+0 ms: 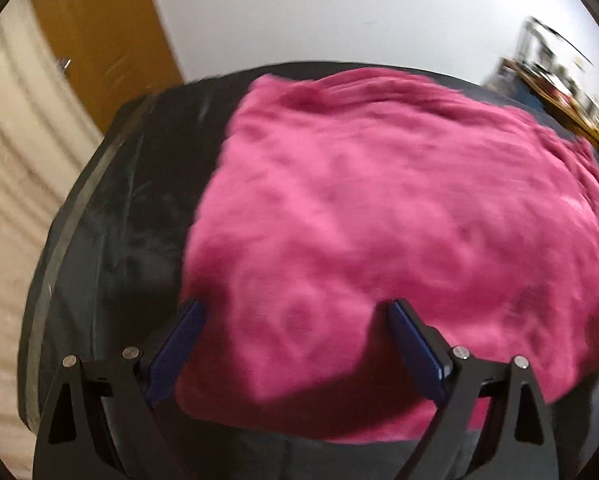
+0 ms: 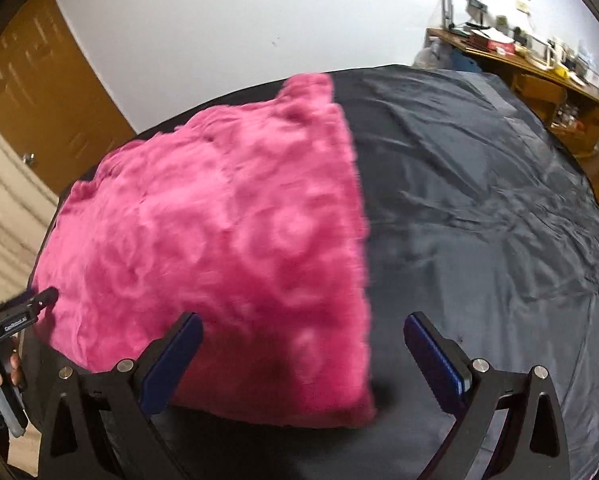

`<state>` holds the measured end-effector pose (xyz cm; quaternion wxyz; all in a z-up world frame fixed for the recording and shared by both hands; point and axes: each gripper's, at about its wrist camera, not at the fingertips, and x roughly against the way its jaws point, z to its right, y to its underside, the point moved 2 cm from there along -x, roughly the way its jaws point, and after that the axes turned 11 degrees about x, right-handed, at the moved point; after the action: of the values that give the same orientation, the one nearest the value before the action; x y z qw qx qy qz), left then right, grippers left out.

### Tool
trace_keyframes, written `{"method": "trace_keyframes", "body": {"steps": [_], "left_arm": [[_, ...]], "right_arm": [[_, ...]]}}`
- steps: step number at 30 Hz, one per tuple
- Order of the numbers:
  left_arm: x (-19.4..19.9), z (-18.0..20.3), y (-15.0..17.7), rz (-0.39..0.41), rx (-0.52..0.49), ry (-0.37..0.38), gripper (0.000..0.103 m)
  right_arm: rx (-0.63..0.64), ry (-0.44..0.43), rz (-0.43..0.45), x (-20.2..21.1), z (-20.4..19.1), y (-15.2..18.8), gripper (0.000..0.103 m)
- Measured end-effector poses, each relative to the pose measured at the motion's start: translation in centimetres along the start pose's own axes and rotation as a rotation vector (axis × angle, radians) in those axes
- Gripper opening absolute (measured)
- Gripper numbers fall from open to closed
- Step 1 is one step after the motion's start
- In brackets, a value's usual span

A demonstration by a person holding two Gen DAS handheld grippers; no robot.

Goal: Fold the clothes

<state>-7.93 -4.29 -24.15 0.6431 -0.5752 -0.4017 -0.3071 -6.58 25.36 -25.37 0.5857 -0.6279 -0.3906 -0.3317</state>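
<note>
White wall behind, wooden door point(image 2: 39, 92) off to the left, and a cluttered desk point(image 2: 539, 68) in the far right corner. Up front is a worktop point(image 2: 479, 200) covered in dark, wrinkly sheeting.

Pink fleece point(image 2: 227, 240) with a swirly raised pattern lies folded into a rough rectangle on the left part of that worktop, flat and a bit puffy. Its right edge runs pretty straight front to back, with bare dark cover to the right of it.

Left tool point(image 1: 295, 312) is at the near edge of the fleece point(image 1: 379, 208), fingers spread wide with pink fabric between them but not pinched, as far as I can tell. Right tool point(image 2: 303, 326) sits at the near right corner, also wide apart, left finger over the fleece and right finger over the bare cover. Both views are kinda blurry. Left tool point(image 2: 23, 312) peeks into the right wrist view too, at the far left edge.
</note>
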Motion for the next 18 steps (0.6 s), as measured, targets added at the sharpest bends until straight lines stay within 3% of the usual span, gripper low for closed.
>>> {"method": "trace_keyframes", "body": {"steps": [6,11,14,18], "left_arm": [[-2.4,-0.7,0.2,-0.013,0.027,-0.022,0.098],[-1.0,0.1,-0.9,-0.010,0.017,-0.041,0.098],[1.5,1.6,-1.6,0.046,-0.007,0.018,0.098],[2.1,5.5,-2.8,0.087,-0.115,0.075,0.098]], "right_arm": [[-0.033,-0.024,-0.019,-0.5,1.6,0.7,0.102],[-0.049,-0.041,0.011,0.2,3.3,-0.1,0.102],[-0.066,-0.053,0.041,0.8,4.7,-1.0,0.102],[-0.156,-0.120,0.049,-0.3,8.1,-2.8,0.102]]}}
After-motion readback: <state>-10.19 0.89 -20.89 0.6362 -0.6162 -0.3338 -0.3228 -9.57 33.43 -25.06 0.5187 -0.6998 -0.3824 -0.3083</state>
